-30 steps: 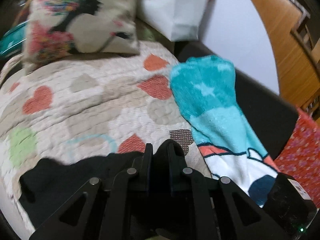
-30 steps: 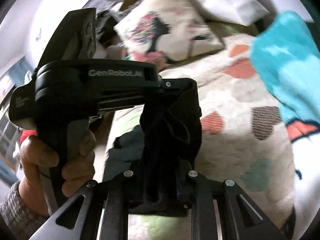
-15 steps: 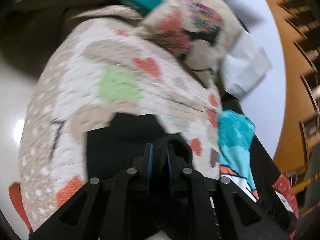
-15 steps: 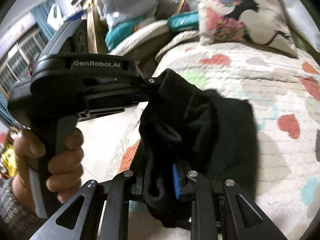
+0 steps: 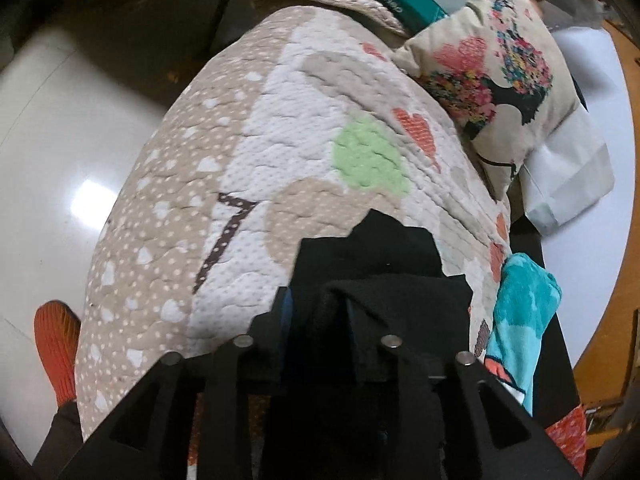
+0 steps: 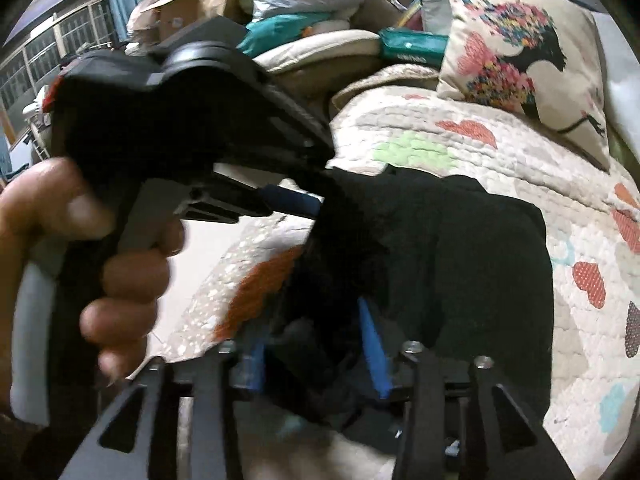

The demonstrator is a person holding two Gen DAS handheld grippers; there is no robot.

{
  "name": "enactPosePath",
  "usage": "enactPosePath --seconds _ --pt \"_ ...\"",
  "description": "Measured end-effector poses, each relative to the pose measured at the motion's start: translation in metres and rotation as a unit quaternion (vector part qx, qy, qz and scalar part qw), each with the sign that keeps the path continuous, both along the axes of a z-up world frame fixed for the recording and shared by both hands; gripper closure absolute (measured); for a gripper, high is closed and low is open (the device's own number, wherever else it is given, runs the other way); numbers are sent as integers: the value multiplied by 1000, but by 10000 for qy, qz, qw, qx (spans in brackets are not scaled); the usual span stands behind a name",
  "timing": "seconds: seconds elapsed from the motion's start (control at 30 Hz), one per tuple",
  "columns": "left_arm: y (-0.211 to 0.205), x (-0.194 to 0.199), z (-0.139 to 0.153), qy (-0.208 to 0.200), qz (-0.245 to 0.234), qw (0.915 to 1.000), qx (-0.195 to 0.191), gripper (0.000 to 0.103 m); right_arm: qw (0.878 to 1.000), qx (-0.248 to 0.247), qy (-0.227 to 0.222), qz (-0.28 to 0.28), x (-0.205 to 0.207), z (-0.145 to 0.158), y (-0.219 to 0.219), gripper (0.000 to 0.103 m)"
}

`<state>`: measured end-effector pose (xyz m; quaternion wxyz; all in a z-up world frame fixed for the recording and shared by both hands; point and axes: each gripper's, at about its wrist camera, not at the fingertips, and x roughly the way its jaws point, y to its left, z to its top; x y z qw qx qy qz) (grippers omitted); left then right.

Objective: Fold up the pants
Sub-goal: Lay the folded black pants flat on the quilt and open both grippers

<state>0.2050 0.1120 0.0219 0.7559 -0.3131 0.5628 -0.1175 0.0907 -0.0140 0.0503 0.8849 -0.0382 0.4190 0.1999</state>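
Observation:
The black pants lie folded on a quilted heart-pattern blanket. They also show in the left wrist view. My left gripper has its jaws parted a little, with a fold of the pants between them. It also shows in the right wrist view, held by a hand at the pants' left edge. My right gripper has its blue-padded jaws spread apart, with bunched black cloth lying between them at the near edge of the pants.
A floral cushion and a white bag lie at the far end of the blanket. A teal towel lies to the right. The white floor drops off at the left. Clutter is piled behind.
Both grippers carried the pants' end over and down onto the blanket. Their jaws, shut on the cloth before, have now spread apart. The pants lie flatter.

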Motion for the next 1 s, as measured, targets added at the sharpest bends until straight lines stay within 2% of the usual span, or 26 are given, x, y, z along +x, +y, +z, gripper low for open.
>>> enactPosePath --seconds 0.03,0.07,0.1,0.27,0.37,0.47,0.6,0.73,0.8,0.9,1.0 --pt "2 0 0 8 27 10000 -44 77 10000 -30 -25 -4 -3 0 2 50" --pt "5 -1 0 21 49 9999 -113 75 10000 -12 -41 36 -8 2 4 40" --pt "7 0 0 42 43 9998 -200 74 9999 -16 -68 87 -14 3 6 36" --pt "12 -2 4 58 77 9996 -273 72 9992 -54 -153 367 -40 7 2 31" --pt "15 0 9 114 92 9998 -132 65 9984 -196 -105 521 -55 11 -11 31" --pt "33 -3 14 117 433 9989 164 65 9987 -305 -71 406 -63 15 -34 31" --pt "42 -11 31 -230 728 9945 718 65 9996 -272 -94 -16 -59 21 -70 31" --pt "18 -20 46 -573 351 9956 655 65 9988 -33 -57 -477 -46 28 -97 31" --pt "-4 -23 48 -670 -18 9950 740 62 9978 247 28 -609 -40 33 -107 31" --pt "-29 -24 39 -586 -390 9927 975 62 9967 566 220 -544 -35 35 -112 31" --pt "-37 -22 23 -302 -489 9934 988 62 9968 662 353 -259 -38 38 -108 31"
